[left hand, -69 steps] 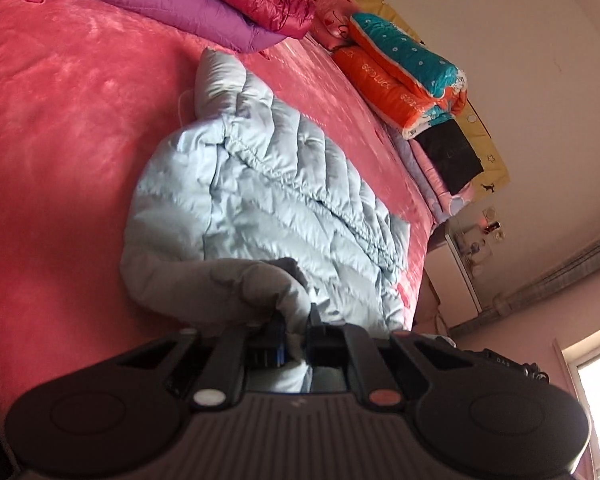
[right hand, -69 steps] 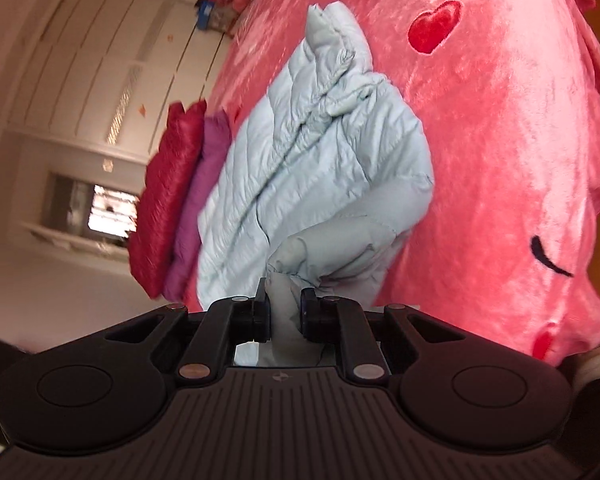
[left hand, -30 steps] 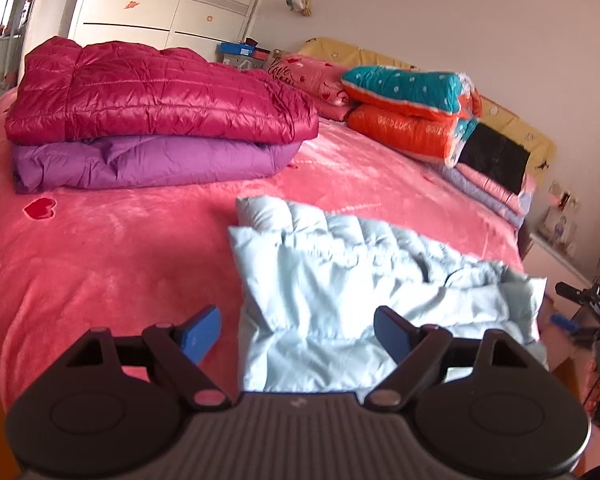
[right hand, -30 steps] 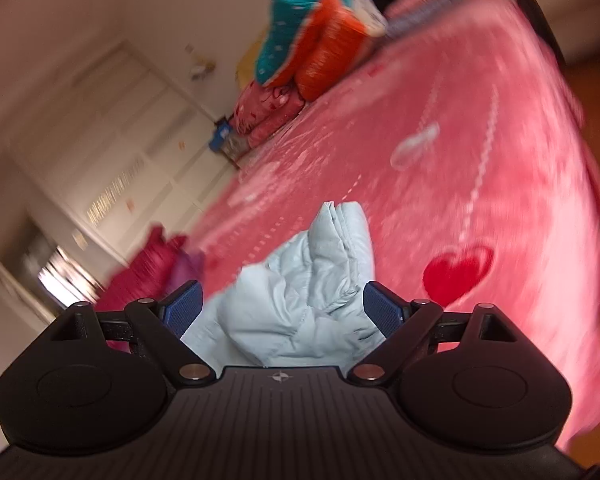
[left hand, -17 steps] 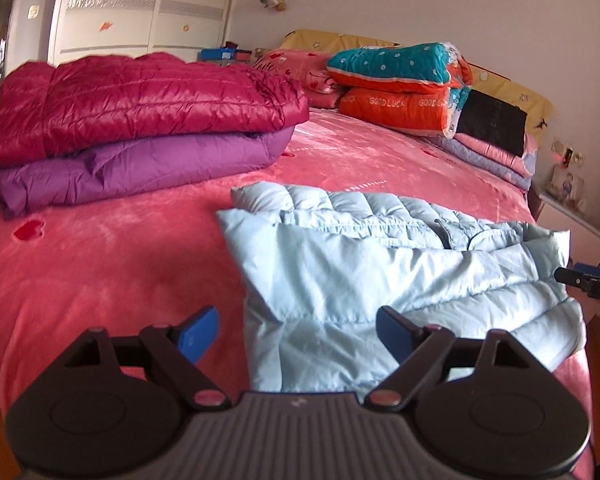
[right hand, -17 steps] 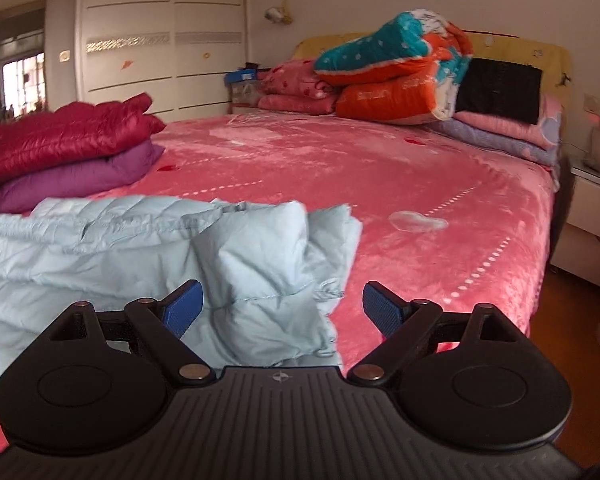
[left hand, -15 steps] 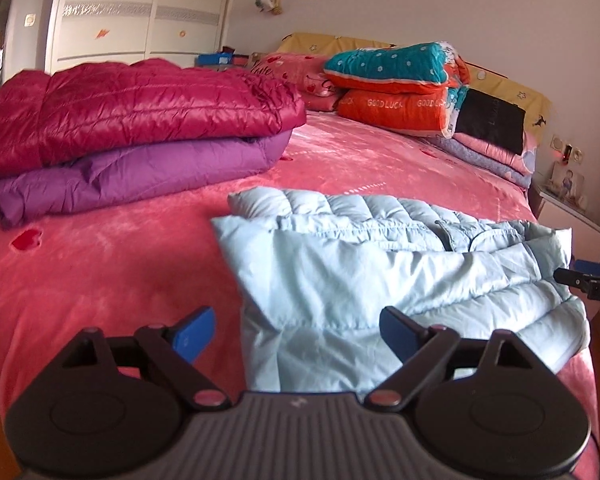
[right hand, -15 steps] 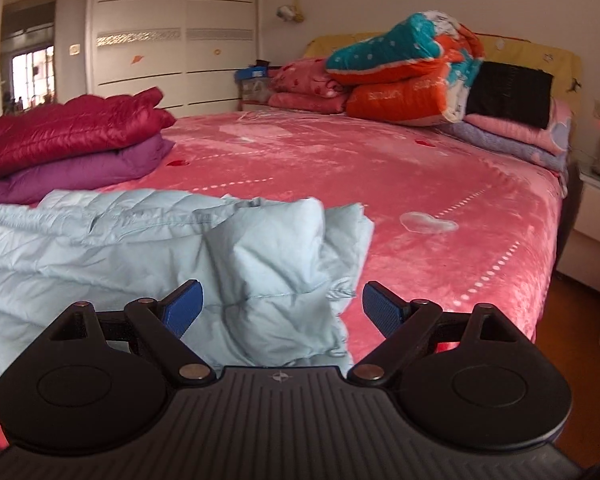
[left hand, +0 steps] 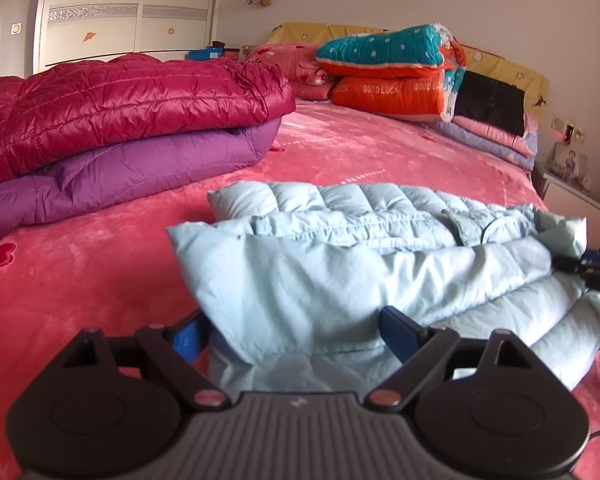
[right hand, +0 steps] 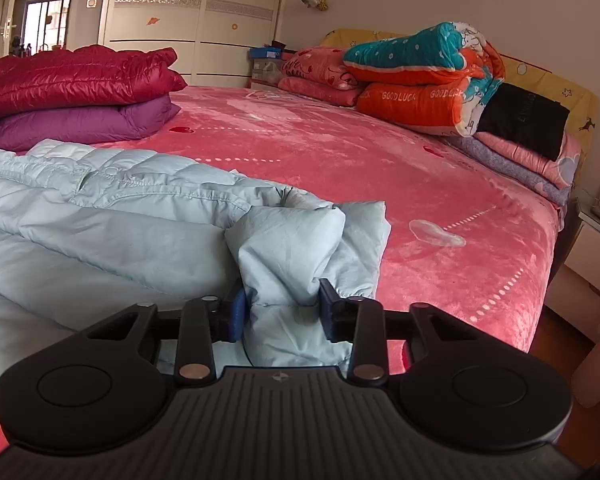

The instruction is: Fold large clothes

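Note:
A light blue puffer jacket lies partly folded on the pink bed. My left gripper is open, its jaws either side of the jacket's near left corner. In the right wrist view the jacket spreads to the left. My right gripper has its jaws half closed around a bunched fold at the jacket's right end. The right gripper's tip shows at the right edge of the left wrist view.
A folded crimson jacket lies on a folded purple one at the back left. Stacked quilts and pillows sit at the headboard. A white nightstand stands right of the bed.
Both grippers have let go of the jacket, swung level and come down to its near edge. The left one has stayed open. The right one has narrowed around the fold.

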A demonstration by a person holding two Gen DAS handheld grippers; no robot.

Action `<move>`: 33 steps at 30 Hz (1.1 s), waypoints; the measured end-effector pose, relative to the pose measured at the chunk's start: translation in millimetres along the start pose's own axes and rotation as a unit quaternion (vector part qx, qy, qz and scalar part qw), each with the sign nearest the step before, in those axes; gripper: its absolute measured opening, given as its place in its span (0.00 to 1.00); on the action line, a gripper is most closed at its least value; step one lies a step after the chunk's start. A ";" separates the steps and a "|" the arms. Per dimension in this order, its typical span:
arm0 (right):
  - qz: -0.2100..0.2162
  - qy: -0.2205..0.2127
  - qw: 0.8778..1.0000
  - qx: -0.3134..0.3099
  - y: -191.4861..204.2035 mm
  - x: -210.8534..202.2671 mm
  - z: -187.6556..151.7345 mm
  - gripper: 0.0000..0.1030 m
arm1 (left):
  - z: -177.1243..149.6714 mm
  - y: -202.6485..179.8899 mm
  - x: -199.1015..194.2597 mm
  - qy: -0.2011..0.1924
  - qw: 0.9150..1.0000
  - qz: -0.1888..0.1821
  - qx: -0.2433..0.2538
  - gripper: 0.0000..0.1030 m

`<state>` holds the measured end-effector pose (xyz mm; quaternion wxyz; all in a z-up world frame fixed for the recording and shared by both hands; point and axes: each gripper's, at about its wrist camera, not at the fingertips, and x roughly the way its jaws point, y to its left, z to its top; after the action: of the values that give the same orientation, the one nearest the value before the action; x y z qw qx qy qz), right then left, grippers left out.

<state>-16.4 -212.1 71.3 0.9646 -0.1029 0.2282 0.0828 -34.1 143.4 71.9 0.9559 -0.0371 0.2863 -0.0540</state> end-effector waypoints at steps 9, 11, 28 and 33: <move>-0.027 -0.052 0.997 0.047 -7.2 -14.2 17.2 0.23 | 1.4 -4.9 -0.8 0.006 1.000 -0.016 0.013 0.28; -0.033 -0.064 0.996 0.055 -7.2 -17.4 21.7 0.21 | 6.3 -4.5 -6.5 -0.012 1.000 -0.019 0.004 0.16; -0.111 -0.093 0.984 0.100 -19.7 40.2 54.6 0.17 | 74.8 17.5 38.9 -0.095 0.991 0.041 -0.079 0.05; -0.110 -0.068 0.984 0.119 -22.3 78.4 50.8 0.17 | 69.6 23.0 64.1 -0.079 0.993 0.043 -0.077 0.05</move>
<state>78.9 -212.8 83.4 0.9864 -0.0057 0.1578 -0.0450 59.4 161.0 92.8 0.9711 -0.1028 0.2148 0.0128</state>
